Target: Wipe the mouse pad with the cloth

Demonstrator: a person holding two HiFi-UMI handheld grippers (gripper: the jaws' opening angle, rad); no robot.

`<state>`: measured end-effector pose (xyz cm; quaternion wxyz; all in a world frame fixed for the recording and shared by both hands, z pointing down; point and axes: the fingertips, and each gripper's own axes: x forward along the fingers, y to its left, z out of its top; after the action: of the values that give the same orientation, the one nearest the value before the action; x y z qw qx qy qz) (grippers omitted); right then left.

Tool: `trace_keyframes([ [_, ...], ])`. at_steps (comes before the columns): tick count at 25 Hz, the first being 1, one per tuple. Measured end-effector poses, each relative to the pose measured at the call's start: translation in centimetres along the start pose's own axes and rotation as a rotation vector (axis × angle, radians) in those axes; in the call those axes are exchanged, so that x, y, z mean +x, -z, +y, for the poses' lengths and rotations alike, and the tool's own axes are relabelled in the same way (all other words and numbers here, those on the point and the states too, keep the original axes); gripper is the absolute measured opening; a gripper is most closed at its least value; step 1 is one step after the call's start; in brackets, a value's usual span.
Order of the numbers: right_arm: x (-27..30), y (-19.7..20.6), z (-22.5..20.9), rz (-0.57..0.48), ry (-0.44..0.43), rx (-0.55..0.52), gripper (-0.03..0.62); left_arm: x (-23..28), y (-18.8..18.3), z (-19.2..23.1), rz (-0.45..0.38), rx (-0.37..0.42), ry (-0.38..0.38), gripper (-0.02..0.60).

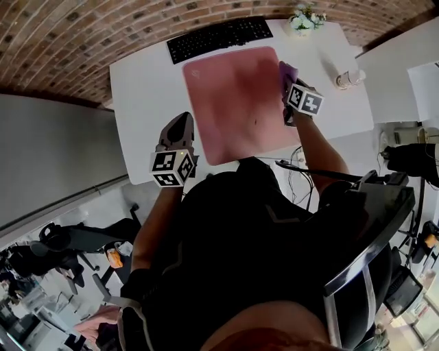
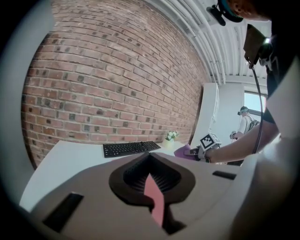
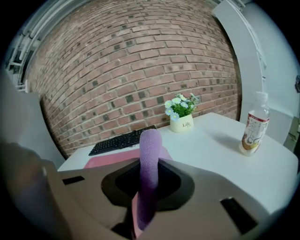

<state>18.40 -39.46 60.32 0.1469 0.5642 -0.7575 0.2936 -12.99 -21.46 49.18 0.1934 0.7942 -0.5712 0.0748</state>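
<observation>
Where the head view looks down, a pink mouse pad [image 1: 236, 103] is seen lying in the middle of a white table [image 1: 140, 89], with a black keyboard [image 1: 219, 38] just behind it. A flower pot [image 1: 305, 19] and a bottle [image 1: 350, 79] are seen near the table's right side. The right gripper [image 1: 288, 86] is held at the pad's right edge, and a purple cloth [image 1: 288, 70] is pinched in it, over that edge. The left gripper [image 1: 180, 127] is held by the pad's front left corner.

From the left gripper view, the left gripper's [image 2: 151, 187] jaws are seen drawn together, with only a thin slit between them through which pink shows. The keyboard [image 2: 131, 148] and the cloth [image 2: 182, 151] are seen beyond.

From the right gripper view, the cloth [image 3: 150, 154] is seen clamped between the right gripper's [image 3: 146, 187] jaws and standing up as a roll. The mouse pad [image 3: 108, 160] is seen below and ahead of it.
</observation>
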Motion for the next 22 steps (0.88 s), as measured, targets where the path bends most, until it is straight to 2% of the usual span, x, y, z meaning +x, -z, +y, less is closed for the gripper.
trace_keyframes([
  [5,1.9,-0.4,-4.0,0.015,0.057,-0.062,0.055,2.5,0.2,-0.9,0.027,0.028,0.004,0.003],
  [10,3.7,0.9,-5.1,0.049,0.077,-0.083,0.054,3.8,0.8,-1.1,0.057,0.017,-0.026,0.003],
  [14,4.6,1.9,-3.6,0.063,0.045,-0.133,0.054,3.8,1.2,-1.0,0.063,0.005,-0.054,0.004],
  [22,5.3,4.4,0.8,0.106,-0.055,-0.153,0.055,2.3,1.8,-0.8,0.058,-0.017,-0.079,0.004],
])
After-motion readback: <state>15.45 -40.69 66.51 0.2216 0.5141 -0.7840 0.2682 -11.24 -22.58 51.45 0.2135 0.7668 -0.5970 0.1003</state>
